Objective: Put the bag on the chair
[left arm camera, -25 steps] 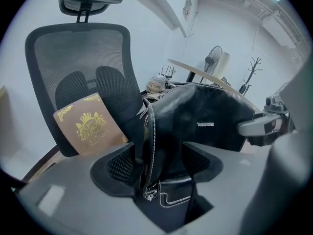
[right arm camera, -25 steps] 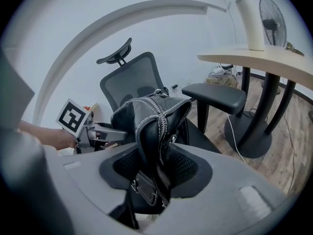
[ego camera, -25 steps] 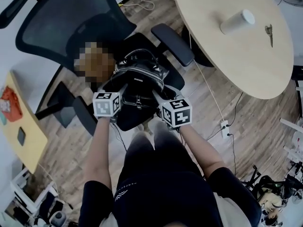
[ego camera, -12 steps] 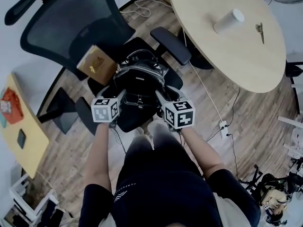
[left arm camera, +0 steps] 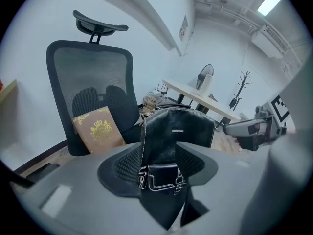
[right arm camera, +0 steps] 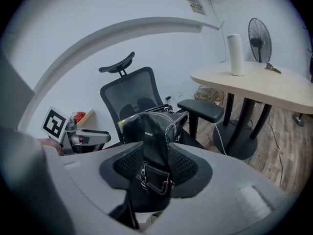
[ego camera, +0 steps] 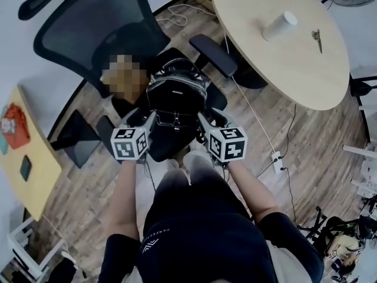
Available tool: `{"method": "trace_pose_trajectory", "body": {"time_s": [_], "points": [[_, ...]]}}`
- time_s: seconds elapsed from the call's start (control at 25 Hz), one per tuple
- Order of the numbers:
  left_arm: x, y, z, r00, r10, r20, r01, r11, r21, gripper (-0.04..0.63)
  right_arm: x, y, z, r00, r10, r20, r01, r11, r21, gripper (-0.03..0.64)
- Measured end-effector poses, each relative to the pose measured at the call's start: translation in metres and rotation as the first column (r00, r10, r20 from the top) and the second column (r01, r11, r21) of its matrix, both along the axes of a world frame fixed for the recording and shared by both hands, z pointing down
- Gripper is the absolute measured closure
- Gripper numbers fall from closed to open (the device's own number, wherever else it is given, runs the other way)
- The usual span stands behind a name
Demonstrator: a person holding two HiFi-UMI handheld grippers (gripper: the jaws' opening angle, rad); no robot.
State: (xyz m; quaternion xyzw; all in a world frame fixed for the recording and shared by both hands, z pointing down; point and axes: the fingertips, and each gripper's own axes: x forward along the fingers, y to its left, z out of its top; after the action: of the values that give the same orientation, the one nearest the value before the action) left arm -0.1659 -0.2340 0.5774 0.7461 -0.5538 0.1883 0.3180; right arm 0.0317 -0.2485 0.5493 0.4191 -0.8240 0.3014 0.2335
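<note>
Chair seat (ego camera: 168,146) bears the closed black bag (ego camera: 177,96), upright.

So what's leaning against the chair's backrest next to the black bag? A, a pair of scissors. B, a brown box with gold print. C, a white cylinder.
B: the brown box with gold print stands on the chair, tilted back against its mesh backrest, right beside the bag.
</note>
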Motion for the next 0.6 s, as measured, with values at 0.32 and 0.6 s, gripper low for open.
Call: {"method": "trace_pose_trajectory", "body": {"time_s": [0.32, 0.6], "points": [[0.002, 0.029, -0.035, 0.998, -0.027, -0.059, 0.031, 0.997, 0.073, 0.451, 0.0, 0.021, -0.02, 0.999, 0.024, 0.028, -0.025, 0.999, 0.027, 0.521], [0.0, 0.052, -0.051, 0.998, -0.022, -0.055, 0.027, 0.995, 0.1, 0.526, -0.003, 0.032, -0.037, 0.999, 0.031, 0.035, -0.034, 0.997, 0.073, 0.614]]}}
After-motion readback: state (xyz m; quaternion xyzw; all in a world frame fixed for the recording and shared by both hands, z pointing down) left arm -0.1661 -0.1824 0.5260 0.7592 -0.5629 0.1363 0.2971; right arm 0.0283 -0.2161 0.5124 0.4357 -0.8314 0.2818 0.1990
